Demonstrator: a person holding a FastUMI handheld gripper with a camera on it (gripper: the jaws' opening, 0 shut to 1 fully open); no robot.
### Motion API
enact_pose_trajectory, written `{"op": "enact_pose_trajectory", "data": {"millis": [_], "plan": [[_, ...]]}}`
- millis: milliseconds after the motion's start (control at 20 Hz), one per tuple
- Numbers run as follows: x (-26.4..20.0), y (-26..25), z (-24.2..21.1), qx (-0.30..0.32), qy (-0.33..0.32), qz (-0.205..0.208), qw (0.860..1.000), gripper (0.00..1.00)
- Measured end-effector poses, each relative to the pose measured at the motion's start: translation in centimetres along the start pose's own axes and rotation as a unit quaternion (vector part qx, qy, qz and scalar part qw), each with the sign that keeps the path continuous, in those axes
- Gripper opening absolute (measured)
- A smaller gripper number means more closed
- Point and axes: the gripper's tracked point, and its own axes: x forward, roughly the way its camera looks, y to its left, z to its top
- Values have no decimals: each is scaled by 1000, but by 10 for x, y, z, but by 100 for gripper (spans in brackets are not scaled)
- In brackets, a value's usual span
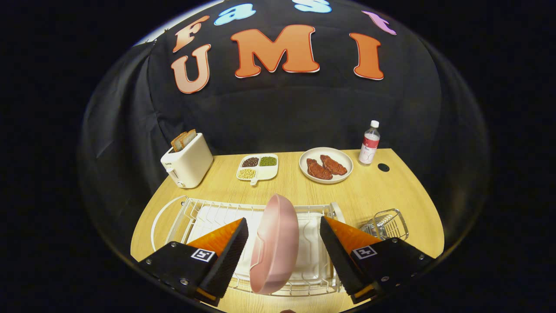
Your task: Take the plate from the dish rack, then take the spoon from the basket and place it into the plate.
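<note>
Wooden bench (391, 191) carries a white dish rack (195, 213) where the pink plate (276, 243) stands on edge, so the tongs (284, 252) straddle it wide, neither finger touching yet.

Light falls from above onto my table (304, 184), bright and even; the booth wall beyond stays dim. Glare whitens the dish rack (195, 217) tray. Fisheye distortion bows the table edges. My fingers (226, 256), spread wide, appear sharp.

Pink plate (276, 243), white dish rack (208, 213), orange-black fingers (230, 248).
</note>
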Motion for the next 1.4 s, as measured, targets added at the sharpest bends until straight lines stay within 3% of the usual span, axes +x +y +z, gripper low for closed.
{"op": "enact_pose_trajectory", "data": {"millis": [150, 250, 450, 500, 550, 750, 1400], "plan": [[15, -4, -12, 3, 30, -15, 999, 98], [24, -3, -19, 8, 47, -21, 999, 87], [35, -4, -28, 22, 66, -38, 997, 53], [34, -8, -26, 21, 65, -50, 996, 37], [35, -9, -26, 18, 64, -60, 996, 34], [28, -19, -21, 13, 58, -100, 993, 28], [20, -29, -6, 12, 48, -126, 991, 27]]}}
